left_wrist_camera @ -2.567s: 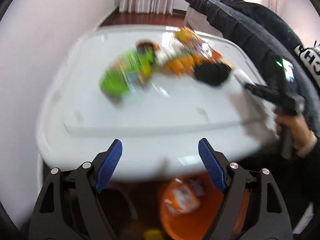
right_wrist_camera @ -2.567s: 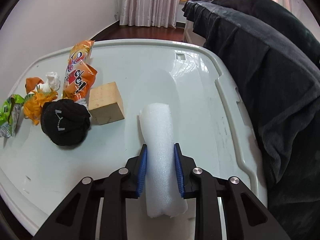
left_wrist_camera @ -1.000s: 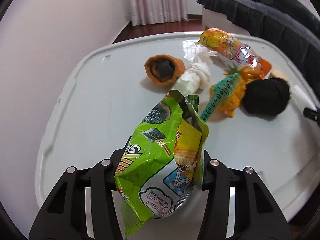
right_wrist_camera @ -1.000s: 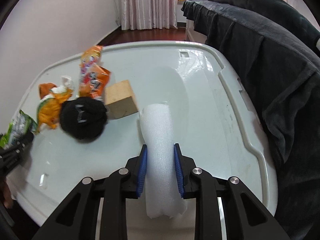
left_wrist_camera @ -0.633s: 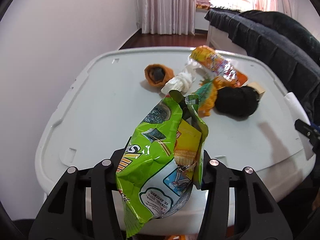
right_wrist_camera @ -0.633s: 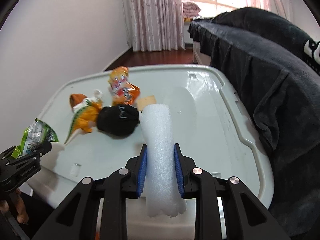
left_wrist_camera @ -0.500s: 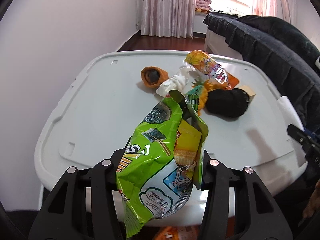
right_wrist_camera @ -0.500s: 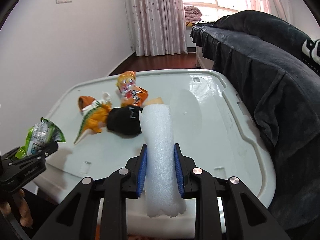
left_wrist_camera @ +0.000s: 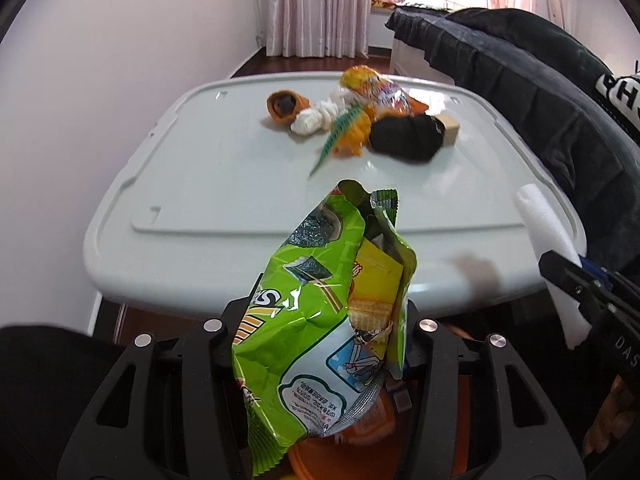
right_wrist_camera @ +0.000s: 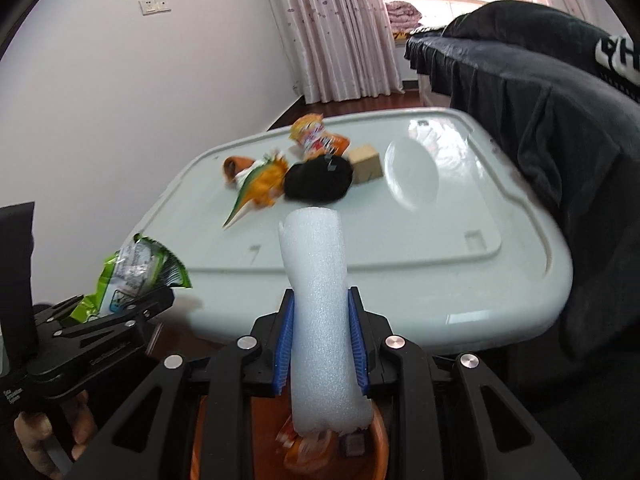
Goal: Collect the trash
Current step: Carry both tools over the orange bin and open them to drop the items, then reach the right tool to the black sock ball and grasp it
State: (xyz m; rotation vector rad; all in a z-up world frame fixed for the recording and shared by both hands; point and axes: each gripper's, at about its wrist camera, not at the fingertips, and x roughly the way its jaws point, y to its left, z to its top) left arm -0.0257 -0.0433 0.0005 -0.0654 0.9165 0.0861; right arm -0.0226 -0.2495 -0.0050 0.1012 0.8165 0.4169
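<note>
The white worktop [right_wrist_camera: 440,248] fills the middle of both views, with a dark sofa along its right side. An orange bin [right_wrist_camera: 378,446] sits on the floor below the worktop's near edge, under both grippers, already holding some wrappers.

Left on the worktop is a cluster near the far end: a black soft ball [left_wrist_camera: 406,142], an orange snack packet [left_wrist_camera: 378,90], a toy dinosaur [left_wrist_camera: 348,132], a wooden block [right_wrist_camera: 364,164], a white wad [left_wrist_camera: 316,118] and a small orange cup-like thing [left_wrist_camera: 284,106].

The left gripper [left_wrist_camera: 320,332] has its jaws clenched on a green snack bag [left_wrist_camera: 320,312], whose long axis runs up and away along the jaws, torn mouth pointing at the worktop. The right gripper [right_wrist_camera: 320,344] has its jaws clenched on a white foam roll [right_wrist_camera: 320,320], long axis also in line with the jaws, its lower end hanging just over the bin's contents.

The move to come likely turns on each piece sitting above the bin: the foam roll looks directly over it, so the right hand seems nearer to a clean drop; the bag's lower end hangs over the rim too.
</note>
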